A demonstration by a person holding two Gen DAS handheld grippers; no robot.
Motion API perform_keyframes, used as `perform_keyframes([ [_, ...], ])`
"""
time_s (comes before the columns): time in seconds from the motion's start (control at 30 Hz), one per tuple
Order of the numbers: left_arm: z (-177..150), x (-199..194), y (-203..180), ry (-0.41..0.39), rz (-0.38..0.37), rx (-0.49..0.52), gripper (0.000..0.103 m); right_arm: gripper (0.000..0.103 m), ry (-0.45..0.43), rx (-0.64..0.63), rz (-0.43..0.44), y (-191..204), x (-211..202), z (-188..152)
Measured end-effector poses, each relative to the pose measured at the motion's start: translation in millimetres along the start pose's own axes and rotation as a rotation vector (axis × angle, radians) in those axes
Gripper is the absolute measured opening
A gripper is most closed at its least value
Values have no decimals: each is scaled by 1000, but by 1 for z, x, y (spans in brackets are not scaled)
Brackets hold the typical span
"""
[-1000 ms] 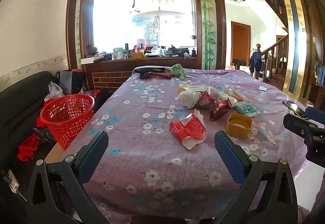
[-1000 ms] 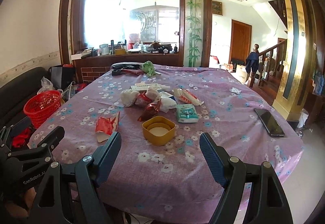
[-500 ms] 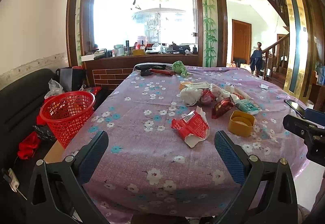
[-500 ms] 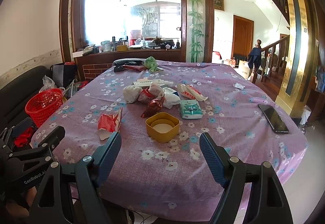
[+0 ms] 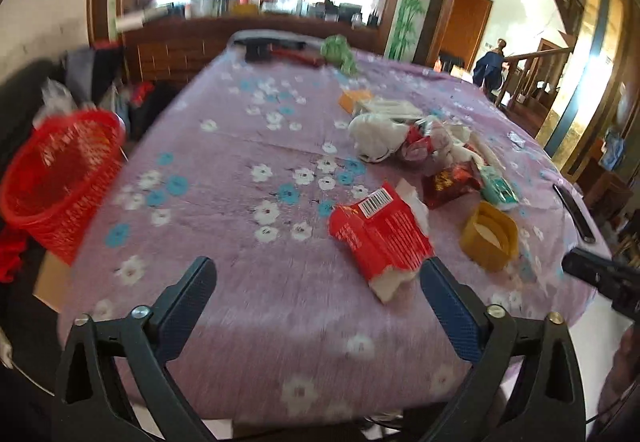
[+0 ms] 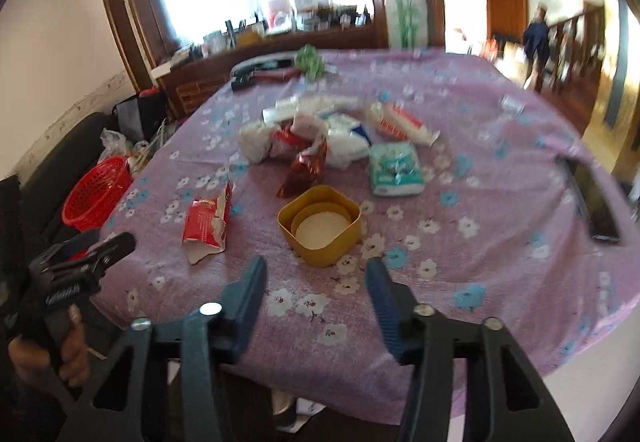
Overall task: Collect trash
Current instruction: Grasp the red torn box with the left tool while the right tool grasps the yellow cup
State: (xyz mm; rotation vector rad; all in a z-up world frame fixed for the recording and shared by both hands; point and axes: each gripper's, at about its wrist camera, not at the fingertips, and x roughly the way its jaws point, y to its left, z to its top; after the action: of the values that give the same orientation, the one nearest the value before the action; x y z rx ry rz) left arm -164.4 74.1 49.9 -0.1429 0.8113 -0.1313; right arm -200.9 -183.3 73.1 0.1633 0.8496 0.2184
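A torn red carton (image 5: 380, 238) lies on the purple flowered tablecloth (image 5: 240, 177), just ahead of my open left gripper (image 5: 318, 278) and close to its right finger. It also shows in the right wrist view (image 6: 208, 222). A yellow tub (image 6: 320, 224) sits just ahead of my open right gripper (image 6: 316, 278). Behind them lie a dark red wrapper (image 6: 306, 165), a teal tissue pack (image 6: 394, 169) and a heap of white and red wrappers (image 6: 304, 133). A red mesh basket (image 5: 60, 177) stands left of the table.
A phone (image 6: 596, 201) lies near the table's right edge. A black and red tool (image 5: 276, 49) and a green cloth (image 5: 340, 51) sit at the far end. A dark sofa (image 6: 48, 169) runs along the left wall. A small packet (image 6: 512, 103) lies far right.
Both grippers have moved forward over the table and tilted down. The red carton and yellow tub are now much closer. Both stay open.
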Motion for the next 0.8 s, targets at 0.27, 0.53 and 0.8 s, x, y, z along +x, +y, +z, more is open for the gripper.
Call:
perform_keyframes([
  [0.27,25,58,1,185,-91,-86,66,43,96,87,17,-23,42,28],
  [0.53,30,79,-13,227,-98,-69,58,43,155,133,46,-36,66,31],
  [0.8,24,84,-52,214,-108,70,33,35,189,129,27,-43,88,39],
])
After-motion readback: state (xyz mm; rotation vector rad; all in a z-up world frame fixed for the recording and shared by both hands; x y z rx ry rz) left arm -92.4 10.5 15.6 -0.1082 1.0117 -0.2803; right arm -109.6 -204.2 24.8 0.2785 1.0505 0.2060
